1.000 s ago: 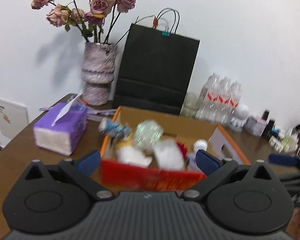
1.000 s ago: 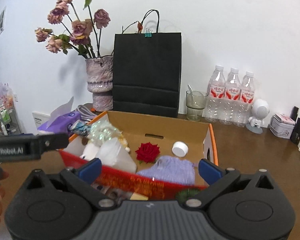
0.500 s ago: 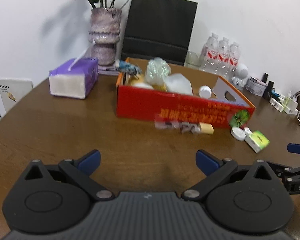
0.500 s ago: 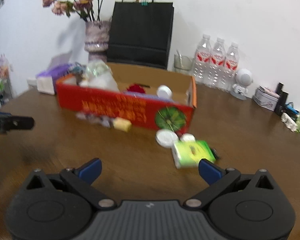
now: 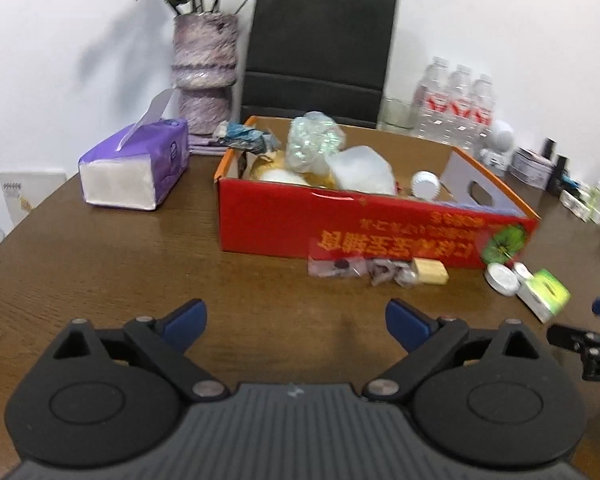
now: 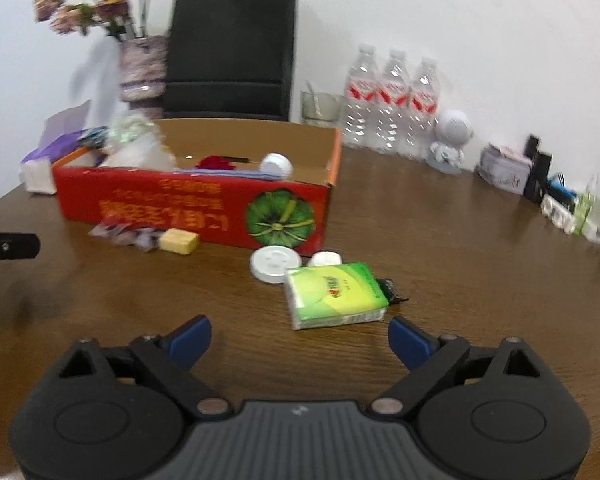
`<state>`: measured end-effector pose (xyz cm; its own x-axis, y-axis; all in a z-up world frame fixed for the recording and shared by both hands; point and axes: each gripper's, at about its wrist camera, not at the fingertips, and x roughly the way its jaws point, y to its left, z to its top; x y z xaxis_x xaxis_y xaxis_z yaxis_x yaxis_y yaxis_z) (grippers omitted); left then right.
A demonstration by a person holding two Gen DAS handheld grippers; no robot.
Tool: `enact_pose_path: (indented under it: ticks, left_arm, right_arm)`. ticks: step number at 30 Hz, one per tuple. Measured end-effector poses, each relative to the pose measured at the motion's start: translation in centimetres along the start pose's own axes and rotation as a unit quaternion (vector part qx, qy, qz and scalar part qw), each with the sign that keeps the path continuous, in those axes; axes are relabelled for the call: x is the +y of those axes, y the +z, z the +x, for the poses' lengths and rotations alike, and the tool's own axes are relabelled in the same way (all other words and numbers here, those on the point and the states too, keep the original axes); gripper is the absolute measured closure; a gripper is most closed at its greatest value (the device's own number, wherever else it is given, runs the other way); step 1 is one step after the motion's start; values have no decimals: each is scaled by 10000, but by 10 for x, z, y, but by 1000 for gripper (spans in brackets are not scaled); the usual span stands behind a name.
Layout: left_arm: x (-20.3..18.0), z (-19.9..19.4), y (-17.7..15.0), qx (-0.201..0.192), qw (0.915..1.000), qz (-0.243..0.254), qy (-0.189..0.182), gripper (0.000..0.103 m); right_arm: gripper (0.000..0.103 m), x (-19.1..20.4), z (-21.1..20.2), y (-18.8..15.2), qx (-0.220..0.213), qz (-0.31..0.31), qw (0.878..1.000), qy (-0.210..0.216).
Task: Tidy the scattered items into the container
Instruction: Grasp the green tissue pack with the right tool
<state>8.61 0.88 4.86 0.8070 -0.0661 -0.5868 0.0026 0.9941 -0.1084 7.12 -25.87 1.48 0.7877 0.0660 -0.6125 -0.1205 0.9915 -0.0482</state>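
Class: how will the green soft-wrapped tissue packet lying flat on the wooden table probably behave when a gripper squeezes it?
The green soft-wrapped tissue packet looks padded, so it will likely squash slightly. Its glossy film may slip. Lying flat, it should slide rather than roll.

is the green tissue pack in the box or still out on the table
Out. The green tissue pack lies flat on the table, in front of the red box, beside two white lids.
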Motion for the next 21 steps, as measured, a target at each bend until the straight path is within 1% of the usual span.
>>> enact_pose_path:
  ticks: [3, 5, 9, 12, 14, 16, 19, 21]
  left_arm:
    - [0, 17, 7, 78, 9999, -153, 6, 11]
    - [-1, 30, 12, 126, 9998, -173, 20, 15]
    - [-8, 51, 17, 287, 9996, -47, -48, 15]
    - [-13, 65, 20, 332, 9994, -6, 17, 14]
    - [-14, 74, 22, 383, 9992, -68, -28, 15]
    - [-16, 83, 24, 422, 9991, -63, -22, 14]
    - [-22, 91, 25, 358, 9992, 105, 121, 15]
    - [-25, 94, 24, 317, 9991, 180, 238, 18]
  right_arm:
    - [15, -8, 15, 2, 101, 135, 9998, 62]
    - [15, -11, 24, 5, 134, 76, 9999, -12]
    - [15, -13, 41, 14, 180, -141, 9997, -94]
    - [15, -14, 54, 21, 219, -276, 9993, -137]
    - [15, -15, 61, 24, 245, -254, 9993, -141]
    - [15, -18, 68, 26, 283, -137, 9995, -52]
    - [15, -19, 70, 24, 194, -76, 9998, -10]
    - [22, -18, 69, 22, 138, -84, 9999, 20]
